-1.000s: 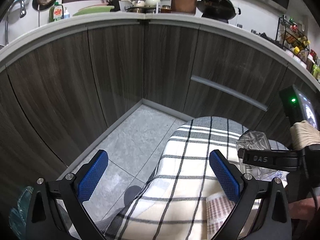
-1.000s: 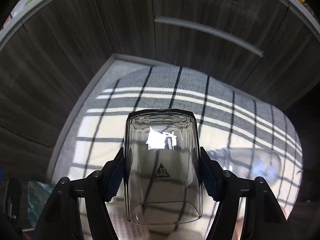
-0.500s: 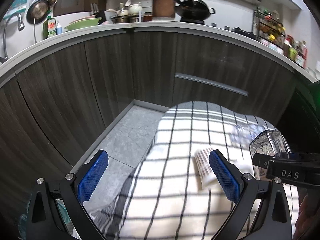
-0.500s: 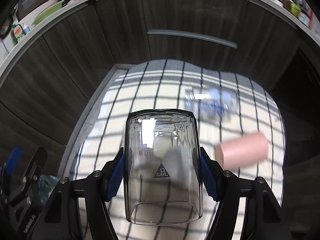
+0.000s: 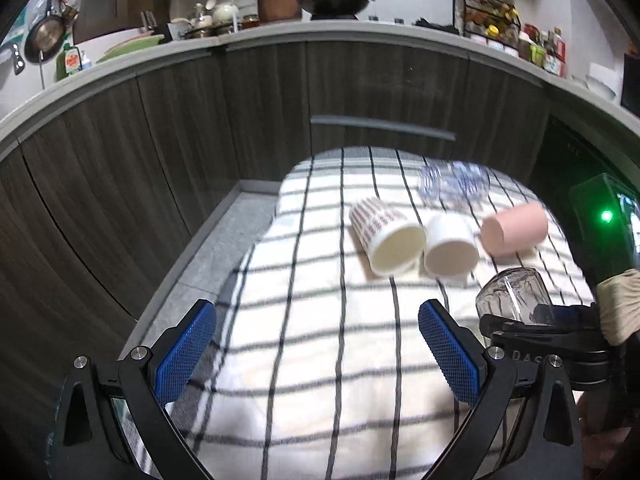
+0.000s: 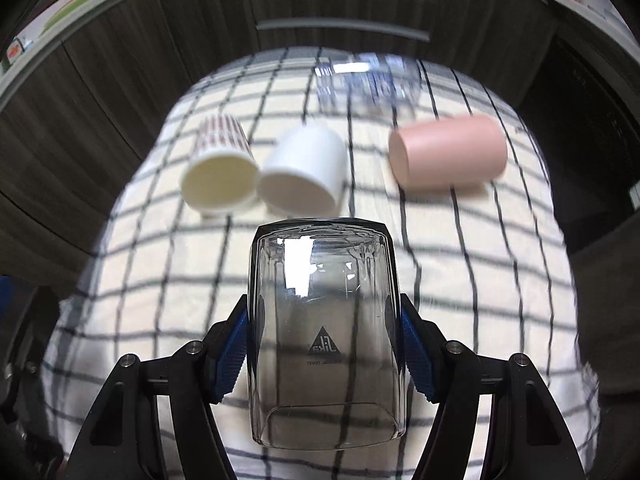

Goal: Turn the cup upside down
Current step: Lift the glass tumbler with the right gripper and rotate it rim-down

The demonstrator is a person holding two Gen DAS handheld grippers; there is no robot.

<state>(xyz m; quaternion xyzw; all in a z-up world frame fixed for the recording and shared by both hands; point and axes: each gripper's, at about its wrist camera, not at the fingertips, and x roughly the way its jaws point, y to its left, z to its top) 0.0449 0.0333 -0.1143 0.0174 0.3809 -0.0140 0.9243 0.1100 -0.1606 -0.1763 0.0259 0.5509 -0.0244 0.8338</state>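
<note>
My right gripper (image 6: 324,344) is shut on a clear glass cup (image 6: 324,332), held above the checked cloth (image 6: 160,300); its thick base points away from the camera. The same cup (image 5: 512,292) shows at the right of the left wrist view, clamped in the right gripper (image 5: 540,320). My left gripper (image 5: 316,348) is open and empty over the cloth's near left part. Lying on their sides on the cloth are a patterned cup (image 6: 220,168), a white cup (image 6: 300,176), a pink cup (image 6: 448,156) and a clear patterned glass (image 6: 368,84).
The cloth-covered table (image 5: 320,360) stands in front of dark wood kitchen cabinets (image 5: 160,152). Grey floor tiles (image 5: 208,256) lie to the table's left. The counter above holds pans, dishes and a spice rack (image 5: 488,12).
Both cameras have pulled back and tilted up, so the table and the lying cups have come into view. The right gripper still holds the glass cup. The left gripper stays open.
</note>
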